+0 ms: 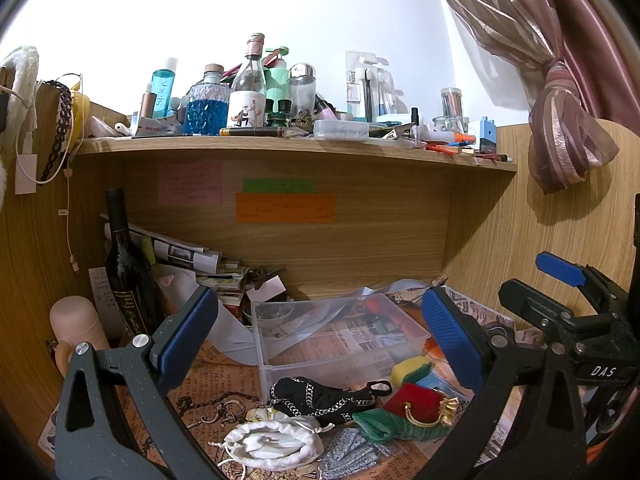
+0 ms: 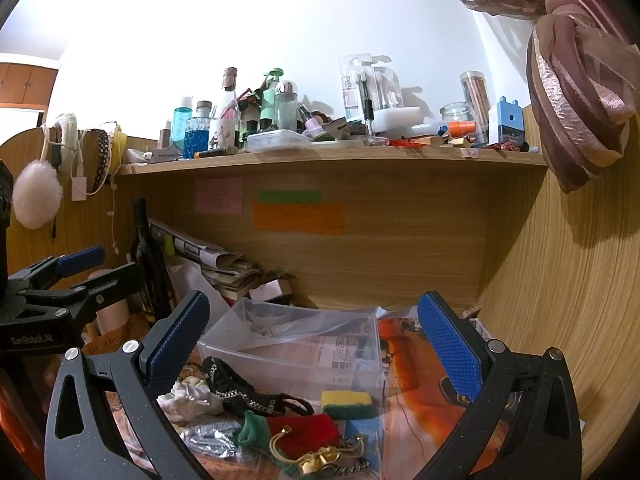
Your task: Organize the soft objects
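Both claws, left (image 1: 316,344) and right (image 2: 312,344), hover released over soft pouches: white (image 1: 274,442), black (image 1: 320,398), red (image 1: 416,402), on the desk before the clear bin (image 1: 340,336). Nothing grasped yet; next, pinch one.

a black fabric pouch (image 1: 320,398) carries silver chain trim, beside a plain white drawstring cloth bag (image 1: 274,442). a red velvet purse (image 1: 416,400) has a gold clasp, and a yellow sponge (image 2: 347,403) is green-backed.

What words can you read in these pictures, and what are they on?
"DAS": right claw body.
"GenRobot.AI": left claw body.
"harks": toothbrush pack, partly hidden.
Sticky notes, wine bottle label, newspaper sheets: too small or blurred.
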The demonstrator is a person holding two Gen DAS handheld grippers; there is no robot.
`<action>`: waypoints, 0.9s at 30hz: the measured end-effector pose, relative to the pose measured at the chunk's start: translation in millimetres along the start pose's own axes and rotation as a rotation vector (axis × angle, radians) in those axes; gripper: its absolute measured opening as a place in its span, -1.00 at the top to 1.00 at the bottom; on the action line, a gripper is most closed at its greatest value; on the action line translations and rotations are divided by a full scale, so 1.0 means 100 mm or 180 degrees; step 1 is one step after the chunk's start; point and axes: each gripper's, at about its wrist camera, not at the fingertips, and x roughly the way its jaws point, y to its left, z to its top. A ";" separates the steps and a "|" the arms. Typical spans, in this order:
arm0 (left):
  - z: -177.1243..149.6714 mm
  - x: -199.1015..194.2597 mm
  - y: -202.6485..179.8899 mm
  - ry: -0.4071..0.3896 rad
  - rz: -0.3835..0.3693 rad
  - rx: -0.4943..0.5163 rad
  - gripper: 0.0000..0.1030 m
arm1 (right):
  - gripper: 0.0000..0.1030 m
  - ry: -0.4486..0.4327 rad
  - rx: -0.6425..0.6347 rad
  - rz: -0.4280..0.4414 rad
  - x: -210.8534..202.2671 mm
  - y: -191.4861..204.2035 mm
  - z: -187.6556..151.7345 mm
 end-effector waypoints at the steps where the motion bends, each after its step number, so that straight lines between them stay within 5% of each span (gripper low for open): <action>1: 0.00 0.00 0.00 -0.0001 0.0000 0.0001 -1.00 | -1.00 -0.0004 0.0000 0.0002 0.00 0.00 0.00; 18: 0.01 0.00 -0.02 0.0034 0.0002 0.0011 -1.00 | -1.00 0.0040 0.0022 0.0056 0.02 0.02 0.00; 27: -0.19 0.20 0.10 0.0359 0.0006 -0.0049 -1.00 | -1.00 0.0330 0.0038 0.0022 0.23 -0.05 -0.20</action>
